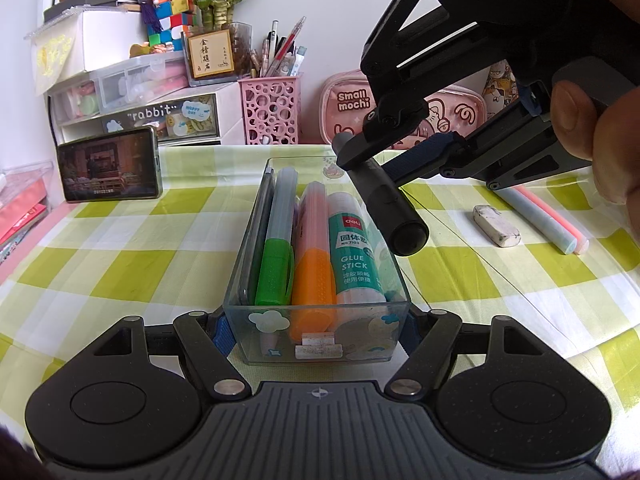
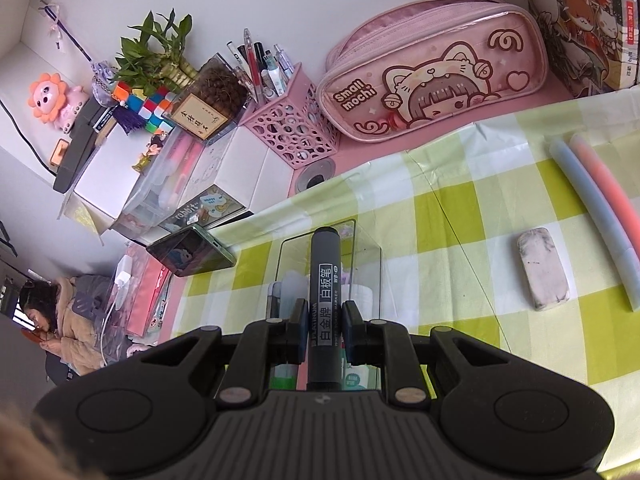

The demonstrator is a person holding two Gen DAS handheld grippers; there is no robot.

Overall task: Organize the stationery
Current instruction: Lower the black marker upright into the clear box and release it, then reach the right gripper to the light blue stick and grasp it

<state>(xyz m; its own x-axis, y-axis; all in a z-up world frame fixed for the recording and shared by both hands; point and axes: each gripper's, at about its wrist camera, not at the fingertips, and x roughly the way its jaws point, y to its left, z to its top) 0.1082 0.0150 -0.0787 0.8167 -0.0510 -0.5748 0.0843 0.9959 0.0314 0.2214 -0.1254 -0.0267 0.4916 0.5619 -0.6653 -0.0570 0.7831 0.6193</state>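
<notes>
While both grippers work over the checked cloth (image 1: 120, 248):
Box (image 1: 316, 344): clear, clasped at its near end by the left gripper (image 1: 316, 332); holds green marker (image 1: 276, 268), orange highlighter (image 1: 314, 276), glue stick (image 1: 352, 256).
Right gripper (image 2: 325, 332): clenched on black marker (image 2: 325, 280), tilted above the box's right rim.
Cup (image 1: 272, 110): pink, full of pens.
Eraser (image 1: 496, 226): on cloth, beside two chalk sticks (image 1: 544, 216).
</notes>
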